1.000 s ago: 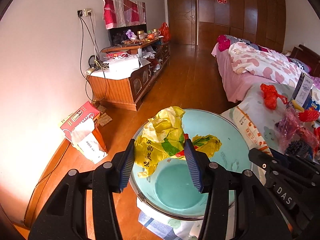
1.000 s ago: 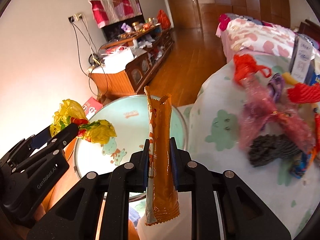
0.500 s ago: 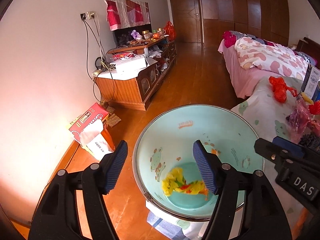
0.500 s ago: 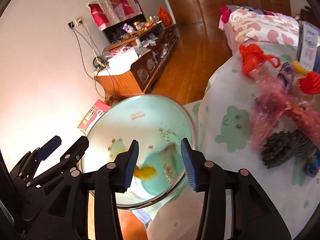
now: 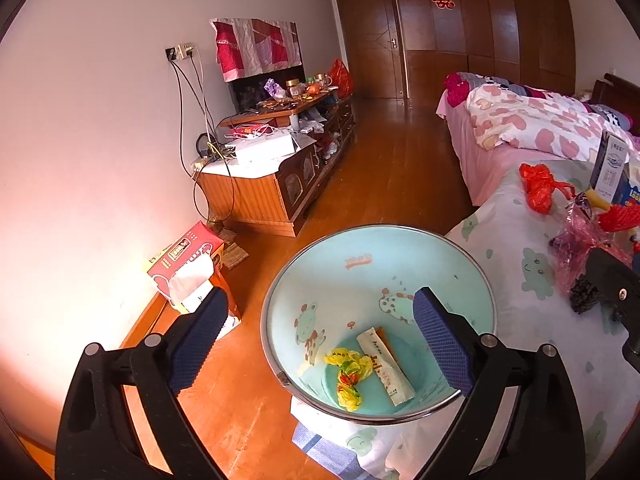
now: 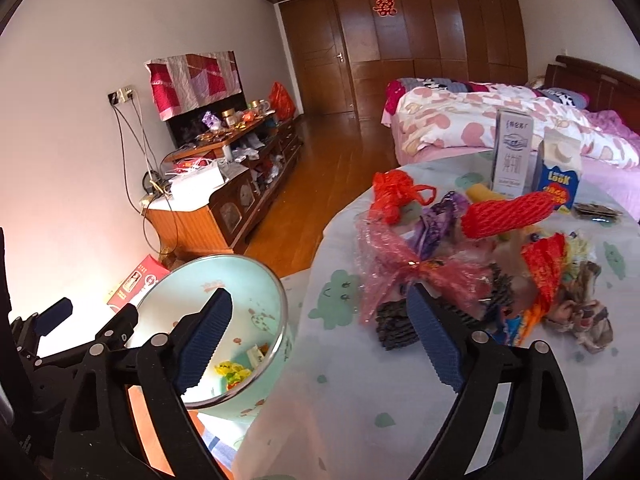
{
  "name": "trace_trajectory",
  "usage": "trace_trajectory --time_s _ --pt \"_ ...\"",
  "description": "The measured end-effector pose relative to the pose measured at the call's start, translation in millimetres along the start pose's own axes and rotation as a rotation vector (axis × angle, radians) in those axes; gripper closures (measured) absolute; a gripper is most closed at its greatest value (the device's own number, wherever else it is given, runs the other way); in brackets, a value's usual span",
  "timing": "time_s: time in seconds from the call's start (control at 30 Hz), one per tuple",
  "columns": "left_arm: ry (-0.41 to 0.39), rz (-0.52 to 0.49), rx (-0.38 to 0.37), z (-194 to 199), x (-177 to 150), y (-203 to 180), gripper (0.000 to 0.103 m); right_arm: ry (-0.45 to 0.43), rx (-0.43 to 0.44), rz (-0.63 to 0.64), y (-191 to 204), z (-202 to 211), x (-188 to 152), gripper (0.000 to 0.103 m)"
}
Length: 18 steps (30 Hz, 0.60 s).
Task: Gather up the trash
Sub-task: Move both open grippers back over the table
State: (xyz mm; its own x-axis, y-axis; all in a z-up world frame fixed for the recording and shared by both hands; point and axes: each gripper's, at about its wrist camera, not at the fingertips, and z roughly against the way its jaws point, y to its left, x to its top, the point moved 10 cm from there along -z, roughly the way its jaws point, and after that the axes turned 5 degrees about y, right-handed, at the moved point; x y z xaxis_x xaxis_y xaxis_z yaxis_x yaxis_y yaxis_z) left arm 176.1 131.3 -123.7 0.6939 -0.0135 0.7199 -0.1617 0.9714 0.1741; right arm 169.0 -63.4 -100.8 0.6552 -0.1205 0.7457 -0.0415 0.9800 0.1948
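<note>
Two wrappers (image 5: 368,368) lie in the bin (image 5: 400,248) below the gaping left tool (image 5: 316,344).

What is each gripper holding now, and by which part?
Nothing. The left gripper and the right gripper are both open and empty; the wrappers lie in the bin.

Home bedroom: bed (image 5: 532,128), wardrobe (image 5: 480,28).

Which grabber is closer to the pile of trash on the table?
Right. The right gripper points toward the trash pile on the table; the left gripper hangs over the bin.
</note>
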Motion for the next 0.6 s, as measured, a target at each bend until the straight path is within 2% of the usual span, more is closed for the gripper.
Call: trace_trajectory --time_s 0.17,0.6 --pt "-0.017 -0.027 -0.021 17 -1 -20 0.006 -0.019 -0.069 -0.028 -29 12 0 0.011" --pt "-0.042 -0.067 -0.099 50 -5 -69 0.006 -0.055 -0.129 -0.096 -89 48 -10 0.011"
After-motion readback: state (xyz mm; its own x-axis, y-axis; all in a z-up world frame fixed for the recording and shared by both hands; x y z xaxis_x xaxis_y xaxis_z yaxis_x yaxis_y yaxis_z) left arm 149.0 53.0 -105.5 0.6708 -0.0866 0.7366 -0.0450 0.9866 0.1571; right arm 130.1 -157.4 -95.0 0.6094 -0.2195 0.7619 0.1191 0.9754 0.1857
